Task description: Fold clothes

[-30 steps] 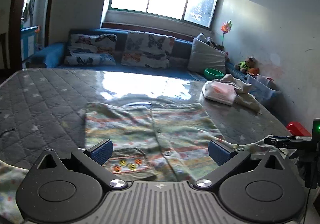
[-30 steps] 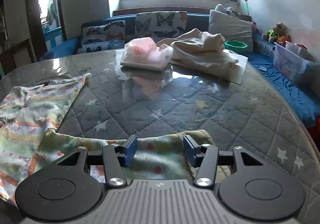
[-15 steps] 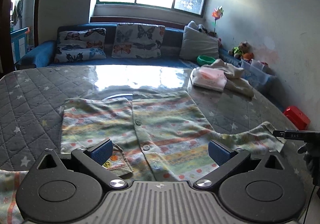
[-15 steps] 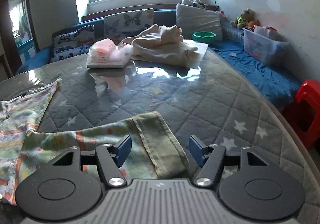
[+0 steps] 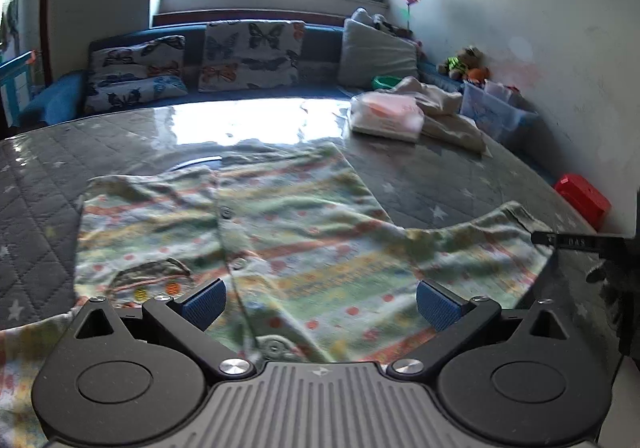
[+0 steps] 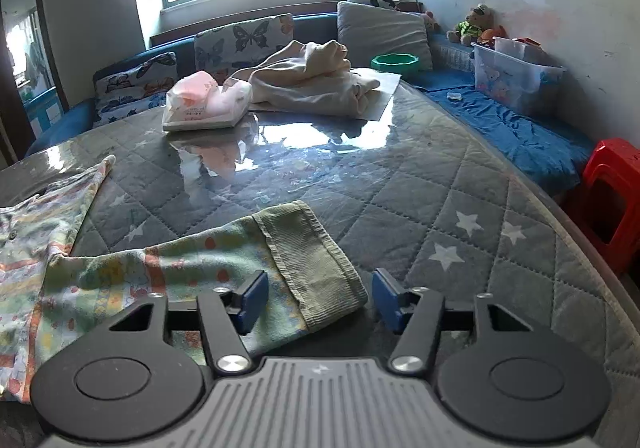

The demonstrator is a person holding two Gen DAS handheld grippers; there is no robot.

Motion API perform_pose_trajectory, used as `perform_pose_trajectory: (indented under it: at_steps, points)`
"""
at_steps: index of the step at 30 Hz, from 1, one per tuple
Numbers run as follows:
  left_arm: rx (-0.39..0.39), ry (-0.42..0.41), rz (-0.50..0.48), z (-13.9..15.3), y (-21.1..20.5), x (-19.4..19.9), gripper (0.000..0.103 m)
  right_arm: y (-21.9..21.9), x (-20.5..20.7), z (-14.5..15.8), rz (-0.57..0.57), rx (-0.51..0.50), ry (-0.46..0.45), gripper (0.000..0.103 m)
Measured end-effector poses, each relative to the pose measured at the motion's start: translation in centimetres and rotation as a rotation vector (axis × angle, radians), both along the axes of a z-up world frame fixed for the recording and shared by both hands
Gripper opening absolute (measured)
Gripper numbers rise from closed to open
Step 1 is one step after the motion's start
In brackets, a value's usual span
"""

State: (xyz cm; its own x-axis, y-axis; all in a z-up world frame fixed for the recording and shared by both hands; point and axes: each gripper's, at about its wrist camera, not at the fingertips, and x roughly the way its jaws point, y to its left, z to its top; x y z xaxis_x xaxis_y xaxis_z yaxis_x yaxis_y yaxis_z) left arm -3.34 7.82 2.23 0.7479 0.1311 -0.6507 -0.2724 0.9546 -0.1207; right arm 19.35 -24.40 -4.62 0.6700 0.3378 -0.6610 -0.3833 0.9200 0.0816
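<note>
Shirt: one, striped, spread flat on the quilted worktop (glossy cover); one beige garment beyond. Left tongs spread; right tongs spread, just narrowed, straddling one cuff. Three cushions under window.

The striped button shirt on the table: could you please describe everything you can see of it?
The striped button shirt lies spread flat, front up, on the quilted star-patterned table cover. It looks like soft cotton, with pale green, orange and white bands, red dots, a buttoned placket and a chest pocket. One long sleeve stretches sideways and ends in a ribbed green cuff, which lies untouched between the right gripper's open jaws.
</note>
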Motion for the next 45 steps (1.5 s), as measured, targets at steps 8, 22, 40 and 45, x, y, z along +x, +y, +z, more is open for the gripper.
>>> perform_pose_trajectory:
  at_steps: [8,22,40,45]
  points:
    - [-0.007,0.044,-0.032,-1.1,-1.2,1.2,0.103,-0.2,-0.4,0.0,-0.019,-0.005,0.001,0.055]
    - [-0.012,0.109,-0.026,-2.0,-1.7,2.2,0.103,-0.1,-0.5,0.1,0.017,0.032,-0.002,0.013]
    - [0.015,0.114,-0.008,-1.6,-1.0,1.8,0.103,-0.1,-3.3,5.3,0.112,0.291,-0.009,0.008]
    - [0.020,0.112,-0.006,-1.7,-0.7,1.4,0.103,1.8,-4.8,7.9,0.206,0.357,-0.027,0.008]
